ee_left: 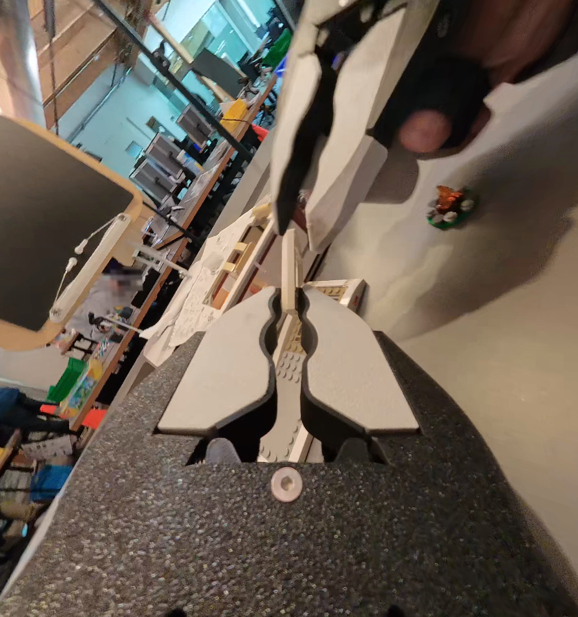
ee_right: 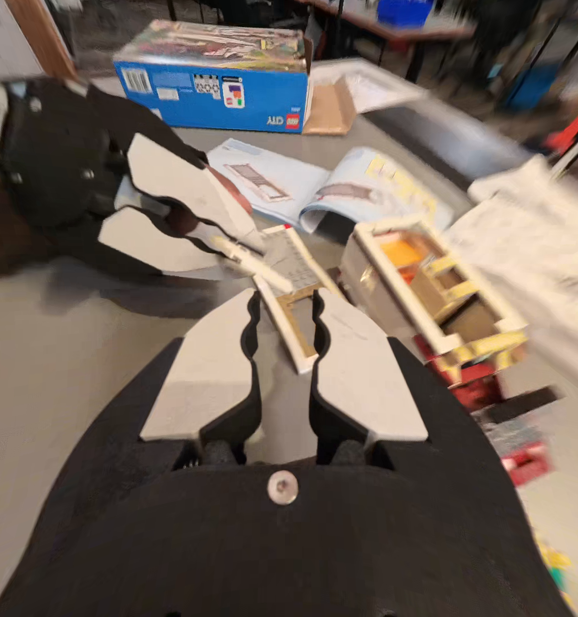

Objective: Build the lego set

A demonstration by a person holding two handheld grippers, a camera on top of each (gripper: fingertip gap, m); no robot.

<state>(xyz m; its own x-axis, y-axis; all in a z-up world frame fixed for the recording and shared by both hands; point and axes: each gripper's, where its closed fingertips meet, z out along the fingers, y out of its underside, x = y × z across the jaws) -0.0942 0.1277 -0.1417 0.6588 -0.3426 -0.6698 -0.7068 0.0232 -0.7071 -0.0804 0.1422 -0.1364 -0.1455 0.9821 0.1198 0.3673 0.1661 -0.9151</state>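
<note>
My left gripper [ee_left: 289,295] is shut on a thin white brick strip [ee_left: 289,267], with both pads pressing its lower end. The strip sticks out forward from the tips. In the right wrist view this gripper [ee_right: 237,250] comes in from the left, holding the strip [ee_right: 264,268] over a grey studded panel with white rims [ee_right: 294,263]. My right gripper [ee_right: 286,295] is open. The panel's white rim runs slantwise between its fingers, and the pads do not press it. In the left wrist view the right gripper [ee_left: 299,238] hangs from above, its tips apart beside the strip's far end.
A brick building with white walls and tan and orange insides [ee_right: 431,283] stands right of the panel. An open instruction booklet [ee_right: 280,180] and a blue box [ee_right: 214,100] lie behind. White bags [ee_right: 531,233] are at right, red bricks [ee_right: 528,464] at lower right, and a small green-based model [ee_left: 451,207] sits apart. Less than 4 cm separates the two grippers' tips.
</note>
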